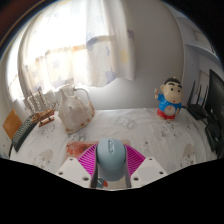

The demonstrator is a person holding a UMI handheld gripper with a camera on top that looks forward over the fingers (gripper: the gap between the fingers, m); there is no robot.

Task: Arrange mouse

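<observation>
Gripper view: hand-held gripper (111, 172) clasps the mouse (111, 158) by its flanks between both pads, a light, rigid, smooth shell likely to slip; beyond the mouse, bench (130, 125), then figurine (170, 98).

Tool (111, 166) with two light fingers (80, 158), magenta ridged pads (89, 157), possibly striped
</observation>
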